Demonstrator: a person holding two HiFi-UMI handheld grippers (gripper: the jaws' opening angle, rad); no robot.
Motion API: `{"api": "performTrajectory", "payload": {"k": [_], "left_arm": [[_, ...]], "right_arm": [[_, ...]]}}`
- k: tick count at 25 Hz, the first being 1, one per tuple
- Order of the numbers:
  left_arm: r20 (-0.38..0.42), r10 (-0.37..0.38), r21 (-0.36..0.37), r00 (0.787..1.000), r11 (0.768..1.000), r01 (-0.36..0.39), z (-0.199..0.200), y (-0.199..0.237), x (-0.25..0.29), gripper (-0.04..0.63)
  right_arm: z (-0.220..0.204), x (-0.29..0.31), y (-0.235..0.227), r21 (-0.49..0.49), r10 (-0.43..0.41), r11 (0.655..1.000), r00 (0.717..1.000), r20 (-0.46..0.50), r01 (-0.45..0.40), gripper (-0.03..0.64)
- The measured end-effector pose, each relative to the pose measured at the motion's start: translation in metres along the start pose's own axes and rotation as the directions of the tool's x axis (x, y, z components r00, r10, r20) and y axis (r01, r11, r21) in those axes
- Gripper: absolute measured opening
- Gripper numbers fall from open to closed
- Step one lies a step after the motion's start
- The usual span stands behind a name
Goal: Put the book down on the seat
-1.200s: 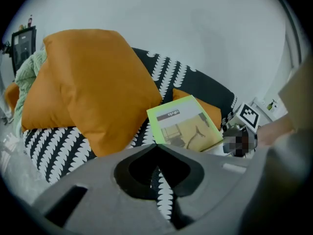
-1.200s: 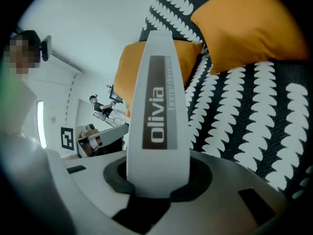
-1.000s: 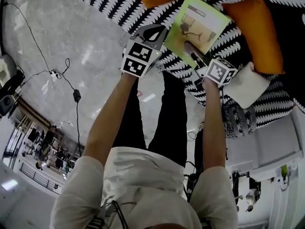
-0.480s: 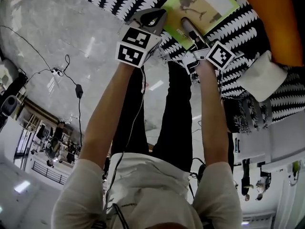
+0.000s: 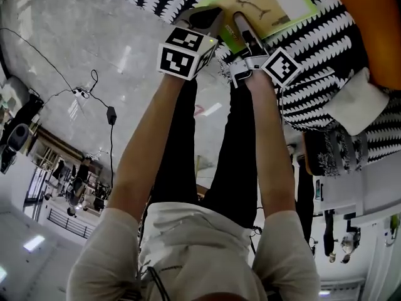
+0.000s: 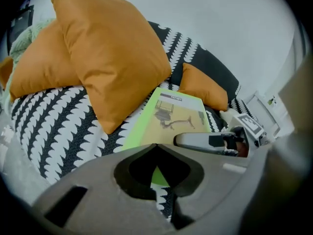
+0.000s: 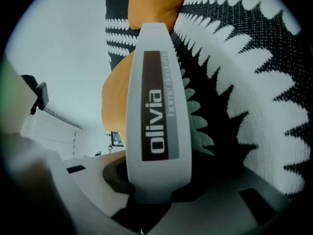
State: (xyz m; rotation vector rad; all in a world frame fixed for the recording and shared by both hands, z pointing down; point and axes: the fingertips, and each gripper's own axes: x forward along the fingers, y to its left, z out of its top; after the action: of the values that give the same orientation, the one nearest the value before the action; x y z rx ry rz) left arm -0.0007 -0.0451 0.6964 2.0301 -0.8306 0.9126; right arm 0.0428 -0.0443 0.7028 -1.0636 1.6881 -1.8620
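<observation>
Book [image 5: 266,2] now sits further onto the patterned seat [image 5: 316,52], apparently resting there. Right gripper [image 5: 240,20] still clamps its spine; left gripper [image 5: 203,19] is closed and empty. Release remains outstanding.

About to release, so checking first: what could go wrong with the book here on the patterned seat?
1. The right gripper grips the book by its spine near the seat's front edge; released here, it may slide off to the floor.
2. The shut left gripper sits by the book's near corner and could knock it when pulling away.
</observation>
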Motion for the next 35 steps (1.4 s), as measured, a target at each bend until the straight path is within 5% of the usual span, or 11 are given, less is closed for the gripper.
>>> {"api": "performTrajectory", "payload": {"k": [7, 15, 22, 32, 35], "left_arm": [[0.031, -0.018, -0.111, 0.999, 0.994, 0.021, -0.003, 0.004, 0.005, 0.008], [0.026, -0.063, -0.160, 0.998, 0.985, 0.066, 0.001, 0.002, 0.004, 0.008], [-0.006, -0.088, -0.124, 0.996, 0.989, 0.087, 0.002, -0.009, 0.009, 0.008], [-0.047, -0.048, -0.099, 0.998, 0.994, 0.043, -0.005, -0.007, 0.010, 0.008], [-0.045, -0.029, -0.074, 0.999, 0.997, 0.025, -0.002, -0.007, 0.010, 0.008]], "right_arm": [[0.002, -0.005, -0.004, -0.007, -0.006, 1.000, 1.000, 0.028, 0.006, 0.137], [0.014, -0.023, -0.003, -0.010, -0.060, 0.998, 0.991, 0.122, 0.061, 0.140], [0.023, -0.046, -0.015, 0.053, -0.135, 0.990, 0.980, 0.149, 0.128, 0.152], [0.002, -0.092, -0.032, 0.022, -0.260, 0.966, 0.962, 0.088, 0.259, 0.136], [0.004, -0.106, -0.032, 0.033, -0.237, 0.972, 0.963, 0.132, 0.234, 0.135]]}}
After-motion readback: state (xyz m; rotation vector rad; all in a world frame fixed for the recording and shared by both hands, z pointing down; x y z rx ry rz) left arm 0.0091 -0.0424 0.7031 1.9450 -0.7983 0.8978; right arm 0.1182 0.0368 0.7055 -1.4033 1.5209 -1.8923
